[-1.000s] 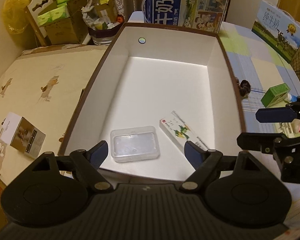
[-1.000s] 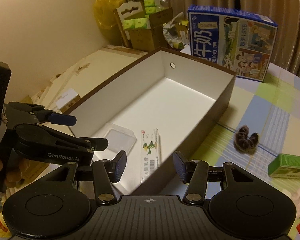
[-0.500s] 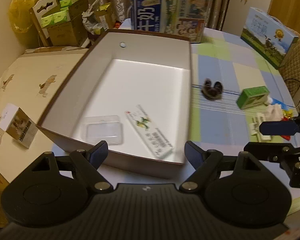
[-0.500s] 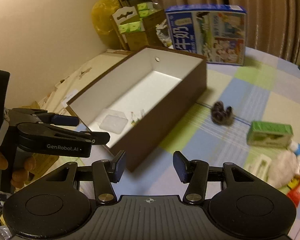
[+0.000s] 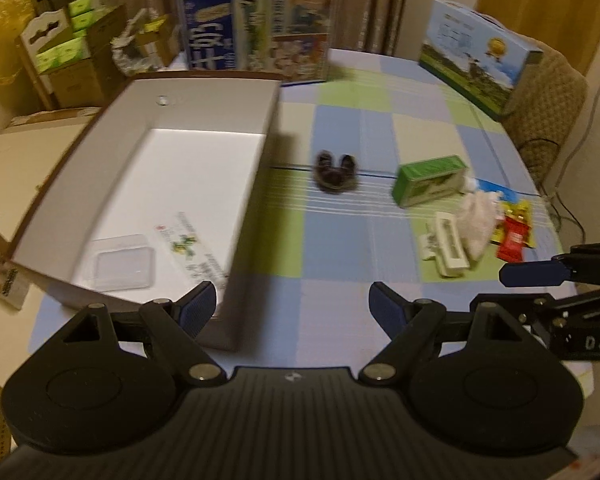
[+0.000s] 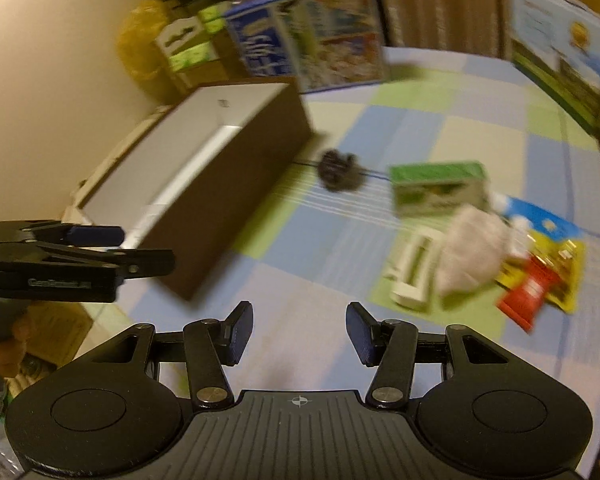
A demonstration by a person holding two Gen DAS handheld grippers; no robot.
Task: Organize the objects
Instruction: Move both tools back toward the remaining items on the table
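A brown box (image 5: 212, 108) with a white inside stands at the left of the table. In it lie a clear plastic case (image 5: 122, 266) and a long white carton (image 5: 190, 250). To its right on the checked cloth lie a dark hair claw (image 5: 335, 172), a green box (image 5: 430, 180), a white clip (image 5: 448, 244), a pale pouch (image 5: 478, 222) and a red packet (image 5: 514, 240). My left gripper (image 5: 292, 300) hangs open above the box's near right corner, holding nothing. My right gripper (image 6: 300, 316) is open over bare cloth, short of the white clip (image 6: 414, 272).
A blue milk carton case (image 5: 256, 24) stands behind the box and a light blue one (image 5: 476, 52) at the far right. Yellow snack packets (image 6: 556, 268) lie near the table's right edge. Cardboard boxes (image 5: 68, 56) crowd the far left corner.
Both grippers have moved right, from over the box's near end to the cloth beside it. The loose items on the right came into view. Neither pair of jaws changed.
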